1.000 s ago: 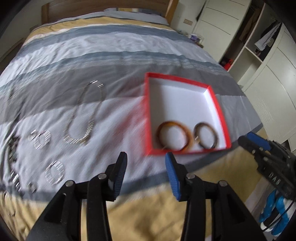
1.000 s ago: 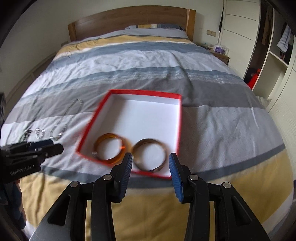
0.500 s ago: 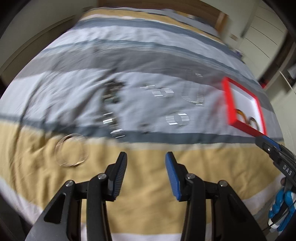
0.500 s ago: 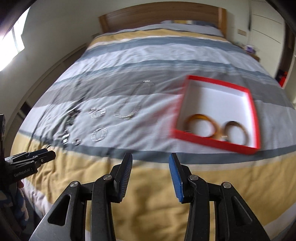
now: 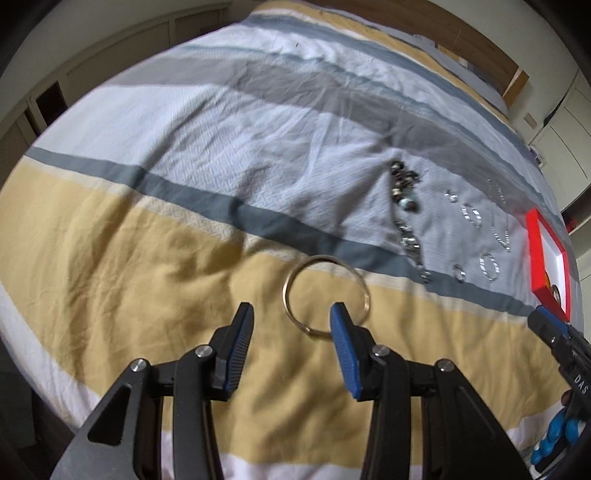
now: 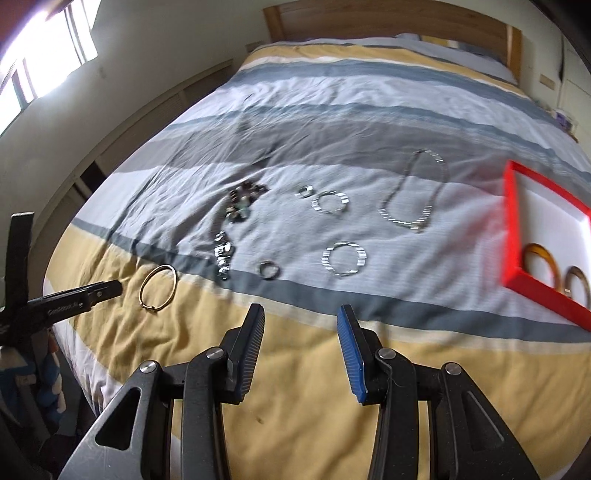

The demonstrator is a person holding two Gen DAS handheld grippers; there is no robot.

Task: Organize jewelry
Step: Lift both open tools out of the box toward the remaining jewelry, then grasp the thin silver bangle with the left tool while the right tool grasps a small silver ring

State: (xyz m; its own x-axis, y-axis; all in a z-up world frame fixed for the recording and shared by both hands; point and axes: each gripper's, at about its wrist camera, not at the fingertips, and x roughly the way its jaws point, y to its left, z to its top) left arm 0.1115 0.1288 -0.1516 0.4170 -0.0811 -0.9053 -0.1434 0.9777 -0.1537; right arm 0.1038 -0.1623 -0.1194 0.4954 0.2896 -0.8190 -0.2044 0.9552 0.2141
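Bedspread (image 6: 332,122): is being seen spread in yellow, grey, blue and white stripes, creased.
Headboard (image 6: 388,22): is being shown in wood at the far end.
Window (image 6: 40,48): is being lit brightly, upper left.

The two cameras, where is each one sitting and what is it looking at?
Left wrist: sits on the left gripper, looking down at the gold bangle on the bed; its own open jaws show, and the right gripper at the edge.
Right wrist: sits on the right gripper, facing the silver jewelry and red box; its open jaws show, with the left gripper beside the bangle.
Both share the bangle, jewelry, box and bed.
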